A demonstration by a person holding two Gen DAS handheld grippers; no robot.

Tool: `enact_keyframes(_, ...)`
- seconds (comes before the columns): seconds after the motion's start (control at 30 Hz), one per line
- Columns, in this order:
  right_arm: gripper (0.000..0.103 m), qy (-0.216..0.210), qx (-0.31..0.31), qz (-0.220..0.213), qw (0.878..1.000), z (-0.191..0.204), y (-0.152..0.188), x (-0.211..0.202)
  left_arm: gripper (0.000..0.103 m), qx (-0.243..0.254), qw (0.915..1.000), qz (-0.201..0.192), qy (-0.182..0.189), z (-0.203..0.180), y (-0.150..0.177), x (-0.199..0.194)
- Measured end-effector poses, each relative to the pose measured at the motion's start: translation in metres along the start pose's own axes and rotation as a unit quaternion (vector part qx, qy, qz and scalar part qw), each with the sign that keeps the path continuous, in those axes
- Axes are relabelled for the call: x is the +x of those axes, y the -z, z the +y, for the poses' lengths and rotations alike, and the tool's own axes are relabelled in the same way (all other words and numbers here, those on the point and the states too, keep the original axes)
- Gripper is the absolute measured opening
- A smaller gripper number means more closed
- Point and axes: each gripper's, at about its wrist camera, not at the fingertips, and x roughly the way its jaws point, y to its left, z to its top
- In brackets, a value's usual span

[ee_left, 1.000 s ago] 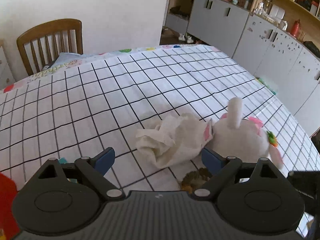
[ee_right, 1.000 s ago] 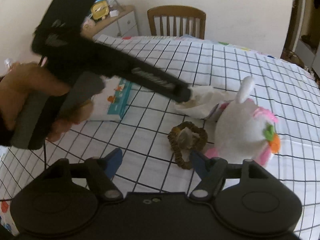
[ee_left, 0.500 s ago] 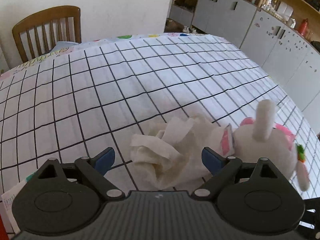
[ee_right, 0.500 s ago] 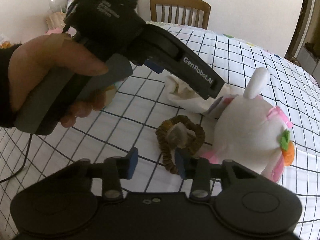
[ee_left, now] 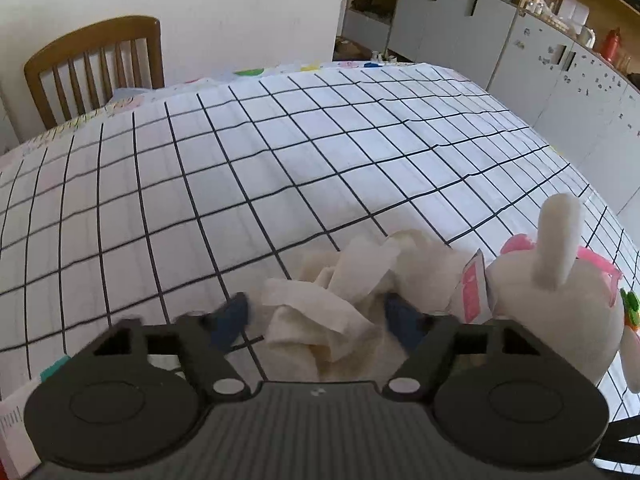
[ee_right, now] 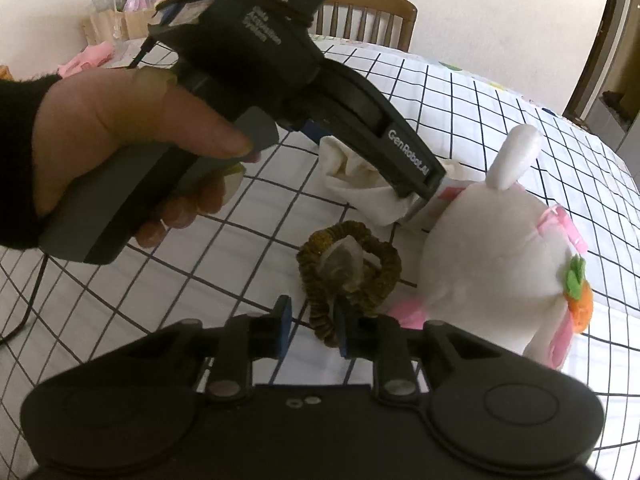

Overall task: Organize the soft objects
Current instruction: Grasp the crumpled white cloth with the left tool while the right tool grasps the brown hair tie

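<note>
A crumpled white cloth (ee_left: 340,312) lies on the checked tablecloth (ee_left: 280,160). My left gripper (ee_left: 318,318) straddles it, and its jaws are closing with the cloth between the blue pads (ee_left: 236,316), which do not squeeze it. In the right wrist view one left finger digs into the cloth (ee_right: 360,196). A white plush rabbit (ee_left: 560,312) (ee_right: 492,248) lies right beside the cloth. A brown scrunchie (ee_right: 352,264) with a small translucent pouch in its middle lies in front of the rabbit. My right gripper (ee_right: 312,326) is closing around its near band, and a gap shows at the left pad.
A wooden chair (ee_left: 96,68) stands at the table's far edge. Grey cabinets (ee_left: 520,40) line the right wall. A paper box (ee_left: 16,432) sits at the near left. A hand (ee_right: 120,140) holds the left gripper, and its cable (ee_right: 32,300) trails over the table.
My left gripper came down over the cloth and its jaws narrowed. My right gripper sank to the scrunchie and its jaws drew much closer together.
</note>
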Motion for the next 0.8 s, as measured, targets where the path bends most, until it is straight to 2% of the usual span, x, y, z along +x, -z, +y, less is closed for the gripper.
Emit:
enact_keyframes(0.1,0.014,0.003,0.006,-0.006,1.0,-0.002,0.001,-0.001,0.044,-0.001,1.0,-0.003,0.008,0.0,0.0,-0.002)
enact_keyframes(0.13,0.012,0.004,0.007,-0.009,1.0,-0.003,0.002,-0.003,0.034,0.002,0.9999,-0.004,0.009,-0.001,0.0,-0.002)
enact_keyframes(0.2,0.01,0.002,0.01,-0.016,1.0,-0.006,0.002,-0.009,0.03,0.013,0.9999,-0.008,0.006,-0.004,0.001,-0.004)
enact_keyframes(0.27,0.009,0.003,0.014,-0.026,1.0,-0.008,-0.001,-0.014,0.018,0.014,0.9997,-0.018,0.005,-0.005,0.001,-0.008)
enact_keyframes(0.47,0.008,-0.007,0.048,-0.059,0.997,-0.019,-0.002,-0.037,0.012,0.001,0.9991,-0.038,0.018,0.004,-0.001,-0.029)
enact_keyframes(0.63,0.007,-0.014,0.085,-0.081,0.993,-0.031,-0.001,-0.058,0.011,-0.012,0.9983,-0.054,0.019,0.014,-0.001,-0.053)
enact_keyframes(0.8,0.007,-0.02,0.108,-0.1,0.989,-0.04,-0.002,-0.084,0.011,-0.021,0.9982,-0.055,0.015,0.019,0.001,-0.078)
